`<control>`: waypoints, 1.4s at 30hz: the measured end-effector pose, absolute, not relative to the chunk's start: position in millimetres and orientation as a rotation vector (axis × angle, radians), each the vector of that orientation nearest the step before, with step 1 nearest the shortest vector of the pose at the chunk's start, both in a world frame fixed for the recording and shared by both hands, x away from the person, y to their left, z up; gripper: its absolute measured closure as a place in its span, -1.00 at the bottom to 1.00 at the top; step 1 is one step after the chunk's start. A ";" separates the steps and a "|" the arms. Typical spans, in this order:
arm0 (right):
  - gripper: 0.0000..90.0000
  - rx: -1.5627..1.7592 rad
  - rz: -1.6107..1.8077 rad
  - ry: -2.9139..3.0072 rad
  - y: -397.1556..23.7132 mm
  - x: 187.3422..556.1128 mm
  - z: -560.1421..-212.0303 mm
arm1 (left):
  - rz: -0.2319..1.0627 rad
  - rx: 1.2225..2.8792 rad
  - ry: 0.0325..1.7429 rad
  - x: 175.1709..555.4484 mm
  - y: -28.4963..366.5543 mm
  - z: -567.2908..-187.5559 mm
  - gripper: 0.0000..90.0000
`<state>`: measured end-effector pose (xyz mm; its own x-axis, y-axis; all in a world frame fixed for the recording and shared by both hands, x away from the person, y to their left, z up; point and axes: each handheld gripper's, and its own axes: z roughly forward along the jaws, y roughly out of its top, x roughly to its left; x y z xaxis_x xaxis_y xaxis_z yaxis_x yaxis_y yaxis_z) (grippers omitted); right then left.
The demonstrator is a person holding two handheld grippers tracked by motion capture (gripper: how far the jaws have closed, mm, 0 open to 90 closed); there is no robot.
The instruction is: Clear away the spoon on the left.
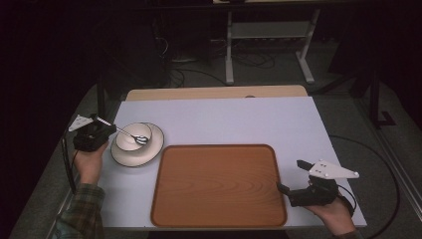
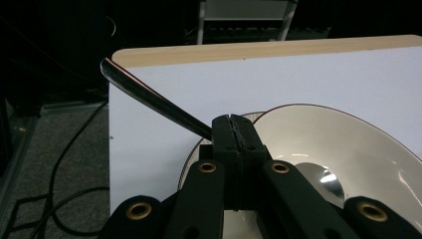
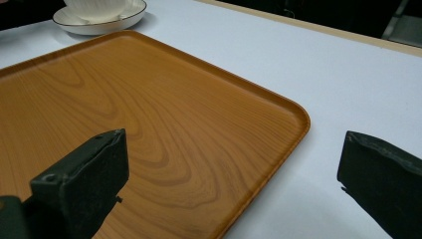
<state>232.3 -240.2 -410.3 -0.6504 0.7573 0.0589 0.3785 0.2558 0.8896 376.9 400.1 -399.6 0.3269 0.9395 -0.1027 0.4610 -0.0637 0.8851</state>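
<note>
The left gripper (image 1: pixel 107 128) sits at the left edge of the table (image 1: pixel 224 119), held from below by the person's left hand (image 1: pixel 89 162). Its jaws are pressed together on the handle of a spoon (image 1: pixel 130 134). In the left gripper view the two black jaws meet with no gap, and the spoon handle (image 2: pixel 149 97) runs out from their left side, slanting up and away toward the table's far corner. The spoon's head (image 2: pixel 323 181) lies just past the jaw tips on their right, inside a white bowl (image 2: pixel 358 144). The bowl stands on a white saucer (image 1: pixel 149 153) with a dark rim, directly ahead of this gripper and just beside it.

The right gripper (image 1: pixel 293 177) rests in the person's right hand (image 1: pixel 333 211) at the near right part of the table. Its jaws are spread wide with nothing between them. In the right gripper view one jaw stands over a wooden tray (image 3: pixel 149 124) and the other over the bare table surface (image 3: pixel 323 89), with the tray's rounded corner between them. The tray lies flat between the two grippers, its near left corner close to the saucer (image 3: pixel 99 22), well apart from the right gripper.
</note>
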 end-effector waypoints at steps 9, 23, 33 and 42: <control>-1.00 1.035 1.361 2.150 -240.7 231.1 -409.8 | 0.655 1.675 1.266 370.1 397.7 -395.2 0.91; -1.00 1.030 1.365 2.149 -241.0 230.7 -409.6 | 0.593 1.697 1.293 362.8 397.0 -394.3 0.02; -1.00 1.037 1.359 2.151 -240.2 232.4 -410.4 | 0.563 1.661 1.327 378.5 404.0 -400.3 -0.16; -1.00 1.044 1.360 2.149 -240.8 233.5 -410.8 | 0.548 1.667 1.309 388.7 401.0 -407.3 -0.07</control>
<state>233.5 -240.8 -410.8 -0.6462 0.7607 0.0621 0.3818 0.2517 0.8893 388.7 401.0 -407.3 0.3360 0.9233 -0.1859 0.5153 -0.0150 0.8569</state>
